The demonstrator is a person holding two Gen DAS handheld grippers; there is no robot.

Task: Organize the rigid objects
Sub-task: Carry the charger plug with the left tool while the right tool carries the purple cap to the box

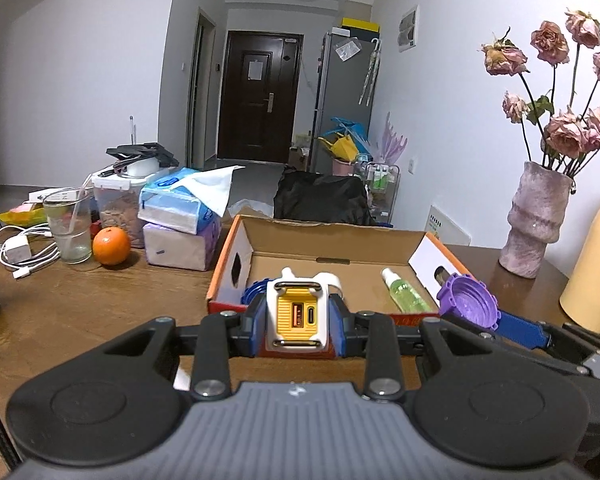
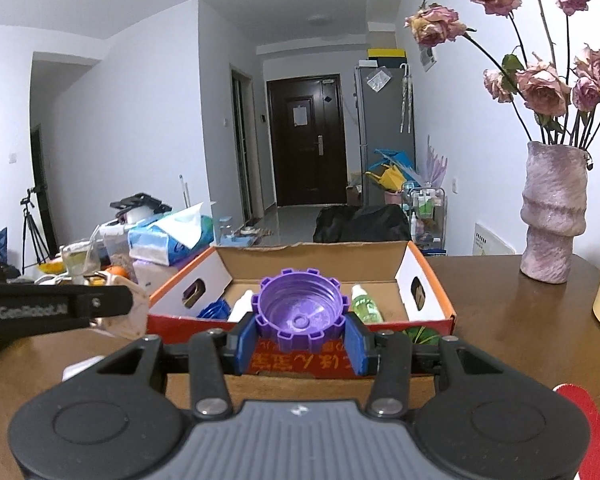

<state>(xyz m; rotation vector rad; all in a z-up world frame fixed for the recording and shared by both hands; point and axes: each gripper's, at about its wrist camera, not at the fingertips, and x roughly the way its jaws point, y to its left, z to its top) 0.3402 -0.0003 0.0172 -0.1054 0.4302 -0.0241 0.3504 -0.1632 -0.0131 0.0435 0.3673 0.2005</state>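
Nearest the left wrist camera, the left gripper (image 1: 297, 322) is clamped on a small white and yellow charger block with two ports (image 1: 296, 314), its blue pads pressing both sides, in front of the box's near wall. Nearest the right wrist camera, the right gripper (image 2: 302, 330) grips a purple ridged plastic cap (image 2: 300, 316), open side facing the lens, also before that wall.

Just beyond both stands an open cardboard box with an orange-red outside (image 1: 236, 258) on the brown wooden table (image 1: 80, 300). Inside it lie a clear green spray bottle (image 1: 405, 292) and a blue ridged ring (image 2: 214, 309), the ring largely hidden in the left view.

Only the left view shows the orange fruit (image 1: 111, 246), the drinking glass with a straw (image 1: 68, 224) and the white cables in full; in the right view they are mostly hidden. Only the right view shows the red printing on the box's front wall and a tripod (image 2: 32, 228) by the far wall.

Farther right, both views show a pinkish textured vase of dried roses (image 2: 554, 216). Beyond the table are a grey fridge and a dark door (image 1: 260, 96).
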